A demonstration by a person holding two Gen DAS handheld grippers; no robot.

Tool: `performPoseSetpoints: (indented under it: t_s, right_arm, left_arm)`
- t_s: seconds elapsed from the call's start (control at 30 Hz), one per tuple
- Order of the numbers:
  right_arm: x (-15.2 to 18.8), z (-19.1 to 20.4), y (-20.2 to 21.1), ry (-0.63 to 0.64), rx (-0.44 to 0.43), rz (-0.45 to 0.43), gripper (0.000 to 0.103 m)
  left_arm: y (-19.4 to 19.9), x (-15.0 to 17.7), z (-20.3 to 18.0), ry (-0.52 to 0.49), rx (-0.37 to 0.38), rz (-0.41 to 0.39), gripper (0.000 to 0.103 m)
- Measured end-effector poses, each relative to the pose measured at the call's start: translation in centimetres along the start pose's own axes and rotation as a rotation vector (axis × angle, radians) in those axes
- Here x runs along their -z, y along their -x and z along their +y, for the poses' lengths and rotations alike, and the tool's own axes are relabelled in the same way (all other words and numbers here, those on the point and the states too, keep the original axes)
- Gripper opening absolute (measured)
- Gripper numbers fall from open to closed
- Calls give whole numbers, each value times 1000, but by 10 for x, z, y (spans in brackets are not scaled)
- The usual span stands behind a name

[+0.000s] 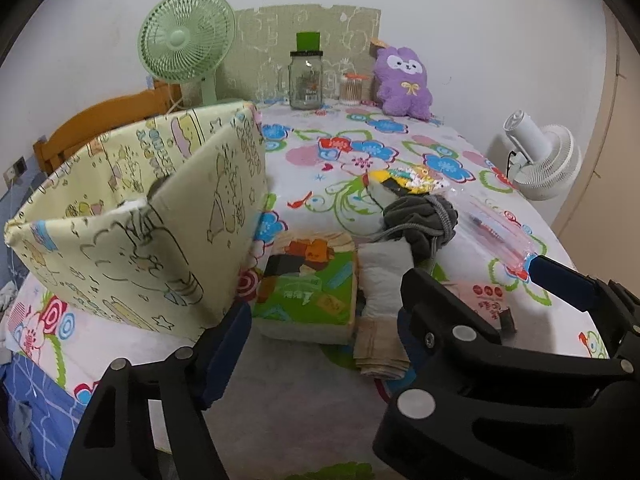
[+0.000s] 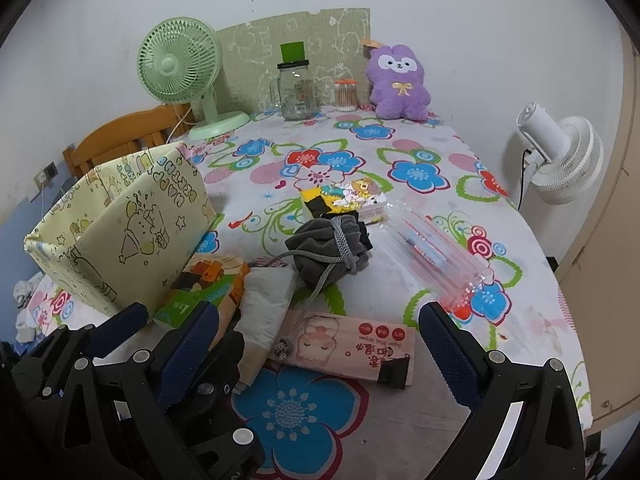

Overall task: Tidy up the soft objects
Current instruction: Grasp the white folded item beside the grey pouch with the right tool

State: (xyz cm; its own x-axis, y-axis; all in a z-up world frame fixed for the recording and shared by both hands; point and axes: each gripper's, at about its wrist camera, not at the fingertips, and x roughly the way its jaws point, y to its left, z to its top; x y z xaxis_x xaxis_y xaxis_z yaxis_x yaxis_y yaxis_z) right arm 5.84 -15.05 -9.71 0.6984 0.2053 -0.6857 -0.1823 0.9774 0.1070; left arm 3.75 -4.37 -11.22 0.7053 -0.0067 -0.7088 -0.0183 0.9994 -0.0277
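One yellow box (image 1: 160, 240) stands open at my left on the table (image 2: 400, 420); I can't see inside it. Both grippers' fingers are apart and hold nothing: left gripper (image 1: 320, 320) over the tissue pack (image 1: 308, 280), right gripper (image 2: 320, 344) over the pink packet (image 2: 344, 340). Nearby lies the grey pouch (image 2: 328, 248).

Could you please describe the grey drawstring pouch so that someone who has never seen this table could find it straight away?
Start at the yellow cartoon-print box on the left of the flowered tablecloth and look right, past the green tissue pack. The grey drawstring pouch sits mid-table, bunched up beside a clear plastic bag. It is the only dark, plain-coloured item, tied with a grey cord.
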Motion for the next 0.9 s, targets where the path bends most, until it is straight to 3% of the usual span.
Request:
performPoseSetpoints:
  t_s: [0.4, 0.5, 0.77, 0.9]
  right_arm:
    - [0, 12, -15, 26, 16, 40, 100]
    - [0, 15, -18, 36, 15, 57, 92]
    - [0, 23, -29, 37, -2, 96, 72]
    - [-1, 26, -33, 38, -12, 114, 57]
  left_arm:
    - [-13, 4, 17, 47, -20, 20, 63]
    - [-18, 5, 20, 58, -6, 48, 55]
    - [-16, 8, 21, 60, -21, 30, 44]
    - [-16, 9, 24, 65, -28, 24, 40]
